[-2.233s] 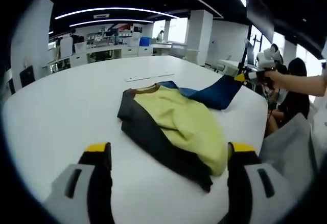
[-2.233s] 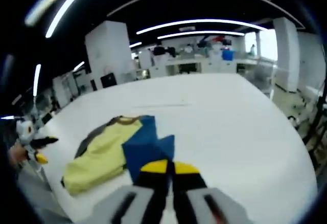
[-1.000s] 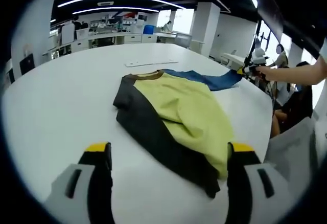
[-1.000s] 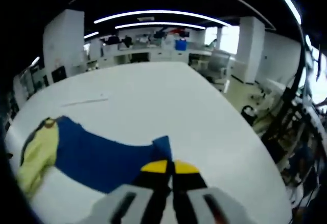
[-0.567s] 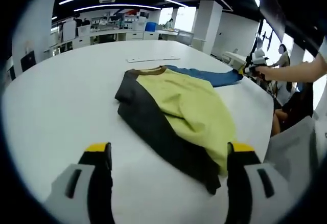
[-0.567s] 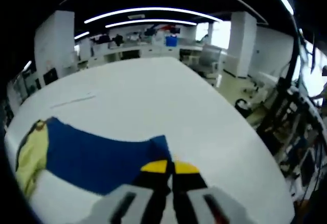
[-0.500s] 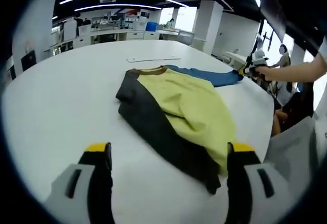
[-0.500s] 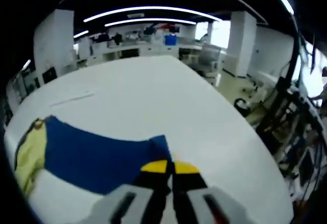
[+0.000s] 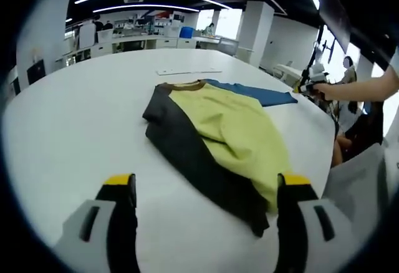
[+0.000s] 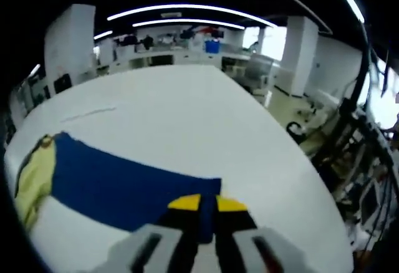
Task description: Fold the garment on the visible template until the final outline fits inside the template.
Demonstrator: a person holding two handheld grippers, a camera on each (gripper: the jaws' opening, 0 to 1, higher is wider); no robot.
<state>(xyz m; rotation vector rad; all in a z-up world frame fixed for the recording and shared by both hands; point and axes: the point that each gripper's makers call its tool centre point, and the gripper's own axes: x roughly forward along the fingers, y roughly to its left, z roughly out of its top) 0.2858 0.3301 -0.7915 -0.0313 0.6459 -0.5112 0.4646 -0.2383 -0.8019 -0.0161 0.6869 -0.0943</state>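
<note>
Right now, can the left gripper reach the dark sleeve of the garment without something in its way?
Probably yes. The left gripper hangs open above the table, and the dark sleeve lies just ahead between its jaws, with nothing on it.

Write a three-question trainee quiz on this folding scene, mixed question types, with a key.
1. True or false: the left gripper is shut on the garment.
2. Which part does the right gripper hold? A) collar B) blue sleeve C) dark sleeve
3. Fill in: the blue sleeve lies stretched out ____ on the table.

Key:
1. False; its jaws stand wide apart, clear of the cloth.
2. B; the jaws are closed on the sleeve's end.
3. Flat.
</note>
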